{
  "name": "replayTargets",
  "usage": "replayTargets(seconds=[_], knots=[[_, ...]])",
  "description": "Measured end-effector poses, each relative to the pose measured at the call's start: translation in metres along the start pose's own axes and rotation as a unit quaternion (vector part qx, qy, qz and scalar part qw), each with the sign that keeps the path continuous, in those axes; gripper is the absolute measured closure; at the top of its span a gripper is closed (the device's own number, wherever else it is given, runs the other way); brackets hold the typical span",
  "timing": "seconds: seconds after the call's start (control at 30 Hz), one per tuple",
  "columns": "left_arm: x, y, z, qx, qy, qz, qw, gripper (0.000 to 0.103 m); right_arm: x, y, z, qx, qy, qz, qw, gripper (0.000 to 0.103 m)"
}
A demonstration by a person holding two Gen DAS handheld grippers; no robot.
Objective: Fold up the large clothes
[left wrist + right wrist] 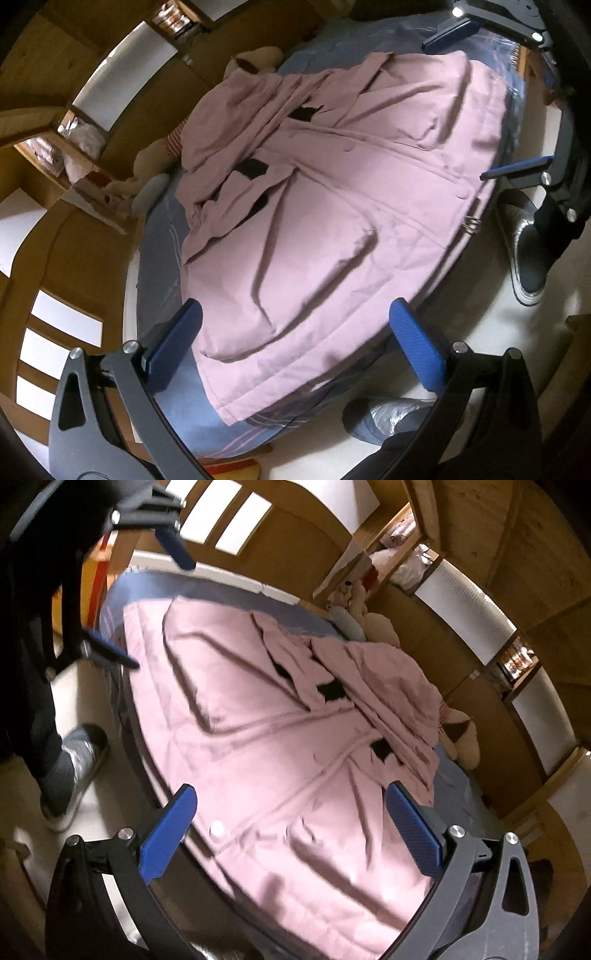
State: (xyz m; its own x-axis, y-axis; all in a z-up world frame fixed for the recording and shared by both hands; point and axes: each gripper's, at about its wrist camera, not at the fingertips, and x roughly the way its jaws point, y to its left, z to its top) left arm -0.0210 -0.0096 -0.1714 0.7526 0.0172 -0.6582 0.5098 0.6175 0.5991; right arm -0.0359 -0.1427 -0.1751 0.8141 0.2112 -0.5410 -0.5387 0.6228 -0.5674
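Observation:
A large pink coat (pixel 332 221) lies spread front-up on a blue-covered bed (pixel 173 398); its hood and sleeves are bunched at the far end, with black patches showing. It also shows in the right wrist view (pixel 277 757). My left gripper (pixel 295 332) is open and empty, held above the coat's hem. My right gripper (pixel 291 816) is open and empty above the other side of the coat. The right gripper also shows in the left wrist view (pixel 487 107), and the left gripper in the right wrist view (pixel 155 605), both open.
Plush toys (pixel 147 162) lie along the bed's far side by wooden shelves (pixel 66 147). The person's silver shoes (pixel 524 251) stand on the pale floor (pixel 480 295) beside the bed. A wooden headboard (pixel 258 528) is at one end.

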Motion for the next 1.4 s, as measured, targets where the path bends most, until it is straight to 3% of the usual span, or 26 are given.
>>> replayTargets(seconds=[0.27,0.37,0.5,0.63,0.8,1.07,1.4], knots=[[0.008,-0.043,-0.017,0.062,0.007,0.035,0.9975,0.002,-0.005,0.030,-0.043,-0.047,0.035,-0.037,0.998,0.001],[0.005,-0.057,-0.022,0.071,-0.006,0.021,0.9972,0.002,-0.008,0.034,-0.052,-0.047,0.039,-0.043,0.997,0.001],[0.020,-0.066,-0.023,0.052,0.029,-0.035,0.9976,0.002,-0.005,0.038,-0.060,-0.069,0.044,-0.070,0.994,0.001],[0.032,-0.068,-0.020,0.026,0.043,-0.056,0.9971,0.002,-0.002,0.036,-0.058,-0.071,0.037,-0.085,0.993,0.001],[0.043,-0.063,-0.021,0.013,0.051,-0.042,0.9977,0.002,0.002,0.037,-0.058,-0.081,0.032,-0.101,0.991,0.001],[0.040,-0.066,-0.019,0.036,0.034,-0.023,0.9985,0.002,0.014,0.045,-0.058,-0.119,0.034,-0.128,0.984,0.001],[0.037,-0.067,-0.018,0.049,0.027,-0.004,0.9984,0.002,0.025,0.055,-0.065,-0.175,0.030,-0.175,0.968,0.001]])
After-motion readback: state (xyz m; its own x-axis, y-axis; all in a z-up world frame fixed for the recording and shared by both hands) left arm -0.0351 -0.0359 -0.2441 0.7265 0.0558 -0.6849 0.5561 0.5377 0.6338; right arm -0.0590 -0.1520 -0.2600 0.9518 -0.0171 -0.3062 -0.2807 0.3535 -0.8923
